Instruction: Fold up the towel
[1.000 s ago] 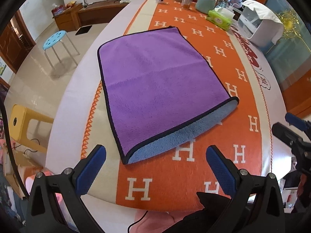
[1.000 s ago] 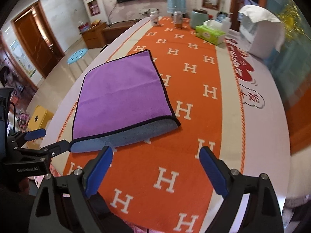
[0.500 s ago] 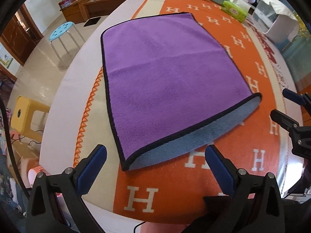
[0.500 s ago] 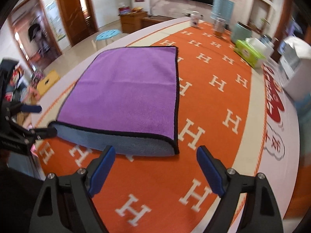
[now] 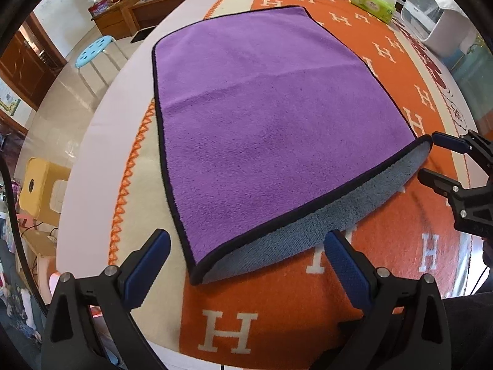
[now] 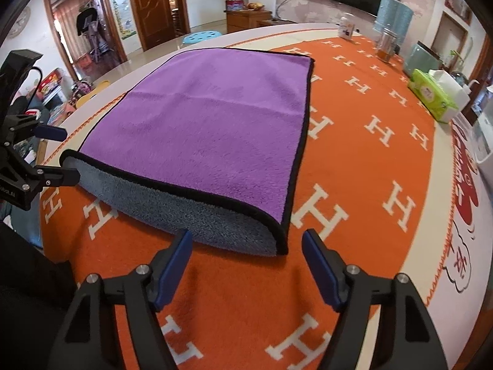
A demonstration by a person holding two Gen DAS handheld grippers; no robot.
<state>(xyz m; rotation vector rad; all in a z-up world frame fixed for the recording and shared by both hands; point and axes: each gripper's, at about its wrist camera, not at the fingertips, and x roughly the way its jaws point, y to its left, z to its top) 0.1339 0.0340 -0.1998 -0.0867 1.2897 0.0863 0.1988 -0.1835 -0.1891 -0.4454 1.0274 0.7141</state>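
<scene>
Left wrist view: my left gripper (image 5: 245,260) gapes wide, empty, straddling the towel's (image 5: 271,129) near corner at lower centre, ready to pinch. Lower centre in the other view, my right gripper (image 6: 246,251) brackets the opposite corner, likewise wide, for an even lift off the orange cloth (image 6: 363,160).

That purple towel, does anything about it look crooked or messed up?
Nothing is damaged. The towel lies folded once, but its near edge bulges open, showing the grey underside, and a faint crease crosses the top. Both claws are open beside its near corners.
</scene>
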